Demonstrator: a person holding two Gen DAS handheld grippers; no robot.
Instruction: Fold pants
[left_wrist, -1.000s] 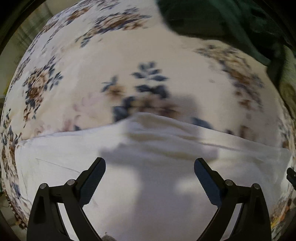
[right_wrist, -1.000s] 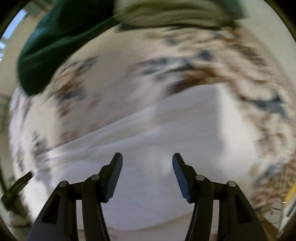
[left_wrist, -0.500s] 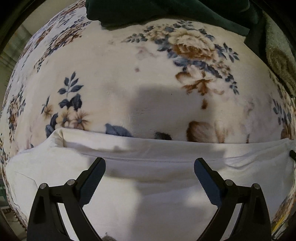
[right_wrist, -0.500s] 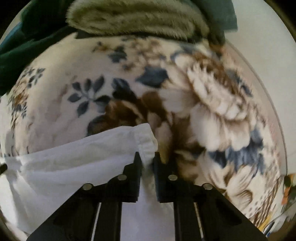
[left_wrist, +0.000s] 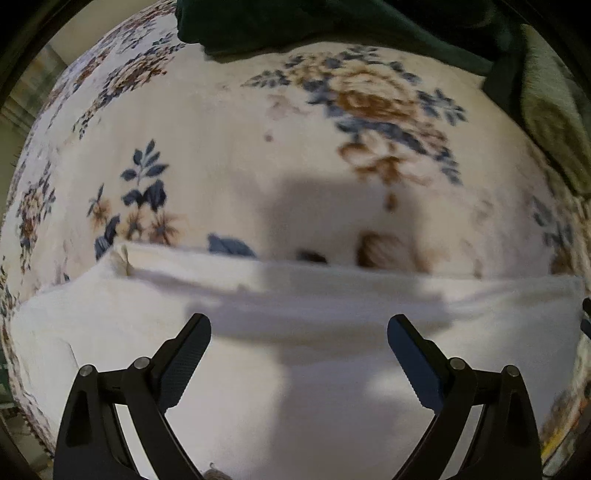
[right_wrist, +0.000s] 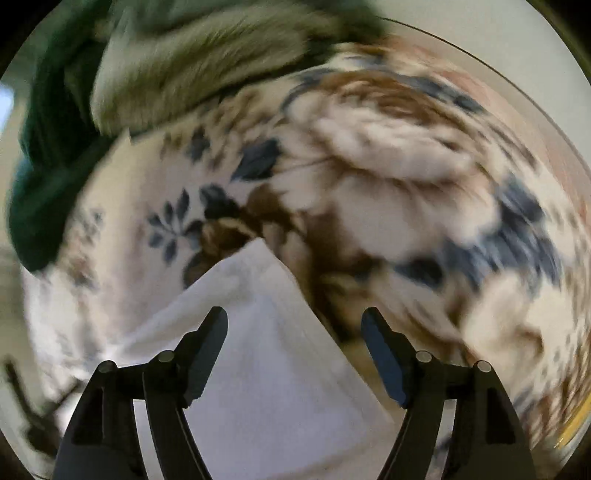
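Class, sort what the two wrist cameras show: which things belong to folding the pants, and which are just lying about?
Part of the job:
white pants
left gripper, open
right gripper, open

Just lying about:
floral blanket underneath
dark green cloth
olive fuzzy fabric

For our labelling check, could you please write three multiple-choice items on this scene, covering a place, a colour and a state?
1. Where do the pants lie?
A. on the flowered blanket
B. on a bare wooden floor
C. inside a basket

2. What colour are the pants?
A. black
B. white
C. red

3. How does the right gripper stand?
A. shut on the pants
B. shut on the blanket
C. open, holding nothing

Answers:
1. A, flowered cloth shows all round the pants.
2. B, the cloth is plain white in both views.
3. C, its fingers stand wide apart over a corner of the pants.
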